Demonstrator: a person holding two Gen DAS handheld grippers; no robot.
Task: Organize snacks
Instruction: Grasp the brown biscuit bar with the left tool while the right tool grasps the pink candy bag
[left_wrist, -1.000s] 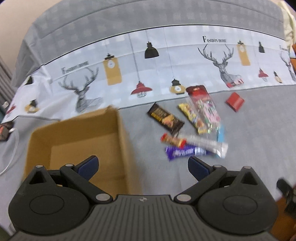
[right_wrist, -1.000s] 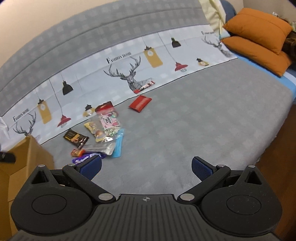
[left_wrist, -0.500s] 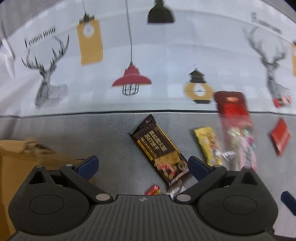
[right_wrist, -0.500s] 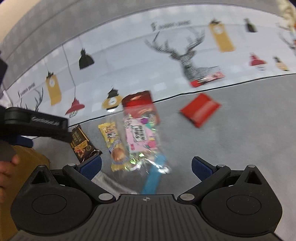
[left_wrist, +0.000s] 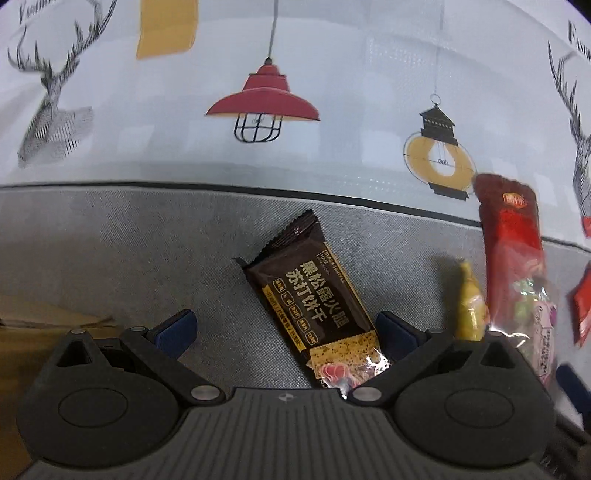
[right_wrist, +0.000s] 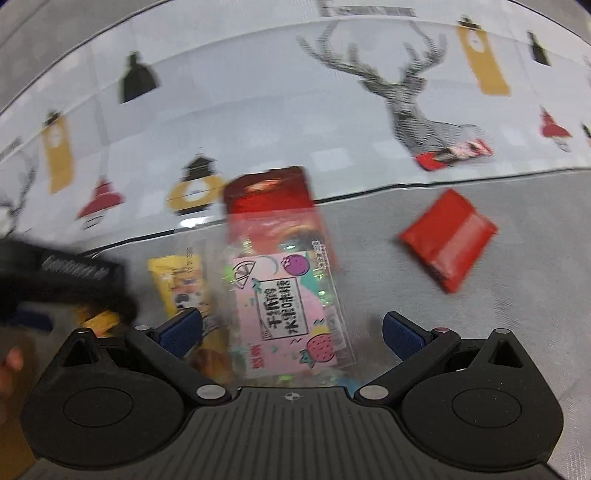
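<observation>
A dark brown cracker packet (left_wrist: 314, 295) lies on the grey bedspread between the fingers of my open left gripper (left_wrist: 284, 332), nearer the right finger. My open right gripper (right_wrist: 291, 332) hovers low over a clear candy bag with a pink label and red top (right_wrist: 284, 284), which lies between its fingers. A yellow snack packet (right_wrist: 181, 284) sits left of that bag and shows as a yellow packet (left_wrist: 467, 306) in the left wrist view. A red packet (right_wrist: 448, 243) lies to the right, and a red bar (right_wrist: 454, 155) farther back on the printed cloth.
The cardboard box (left_wrist: 48, 325) edge shows at the lower left of the left wrist view. The left gripper's body (right_wrist: 66, 277) and a fingertip of the person's hand (right_wrist: 11, 362) fill the left of the right wrist view. A printed deer-and-lamp cloth (left_wrist: 295, 92) runs behind the snacks.
Both grippers have moved forward and down toward the snacks. The brown packet now lies between the left fingers, and the candy bag between the right fingers. Both stay open.
</observation>
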